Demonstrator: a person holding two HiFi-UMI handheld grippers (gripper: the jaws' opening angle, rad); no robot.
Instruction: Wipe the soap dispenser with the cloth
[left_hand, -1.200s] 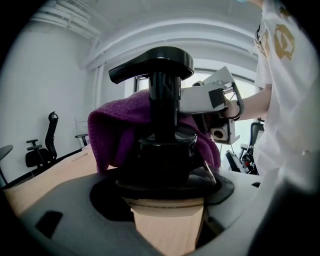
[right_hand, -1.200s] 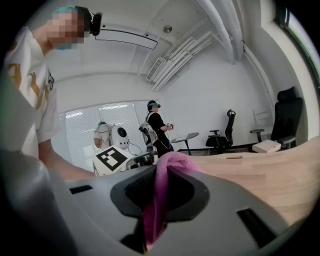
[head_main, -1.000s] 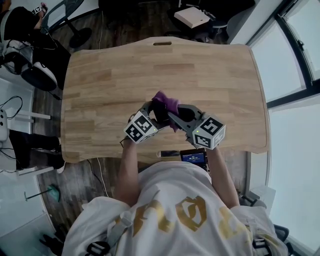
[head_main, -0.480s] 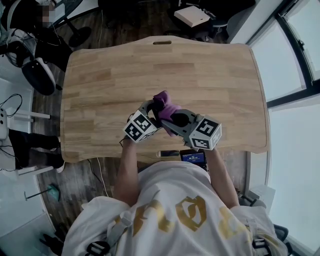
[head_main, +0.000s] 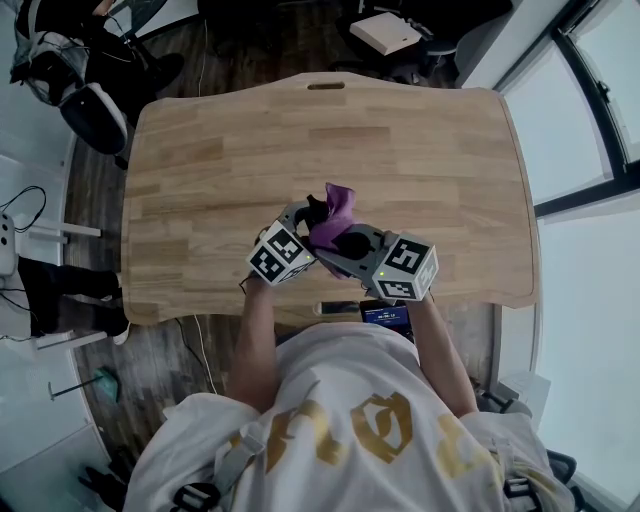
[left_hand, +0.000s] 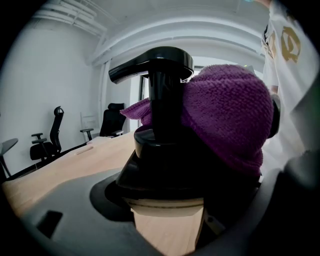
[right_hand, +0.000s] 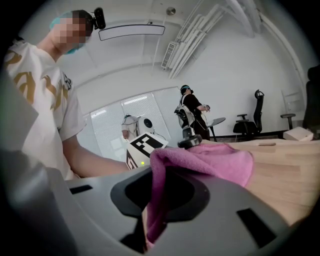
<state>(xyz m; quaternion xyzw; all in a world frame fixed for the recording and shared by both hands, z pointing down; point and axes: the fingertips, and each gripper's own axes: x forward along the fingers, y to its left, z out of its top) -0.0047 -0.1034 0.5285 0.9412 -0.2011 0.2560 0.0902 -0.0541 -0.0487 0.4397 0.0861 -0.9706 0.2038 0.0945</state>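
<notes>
The cloth (head_main: 336, 211) is purple, the soap dispenser (left_hand: 162, 100) black, the table (head_main: 400, 140) pale wood-grain.

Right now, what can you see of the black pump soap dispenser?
Glossy black, plastic-looking soap dispenser: pump head with its spout pointing left in the left gripper view, narrow neck, wide flared collar. The left gripper is clamped on it. The purple cloth, pinched by the right gripper, presses against its right side.

Soap dispenser (left_hand: 164, 105) over the near middle of the surface (head_main: 420, 150), in the left gripper (head_main: 302, 214); cloth (head_main: 336, 216) against its right side, in the right gripper (head_main: 340, 240).
</notes>
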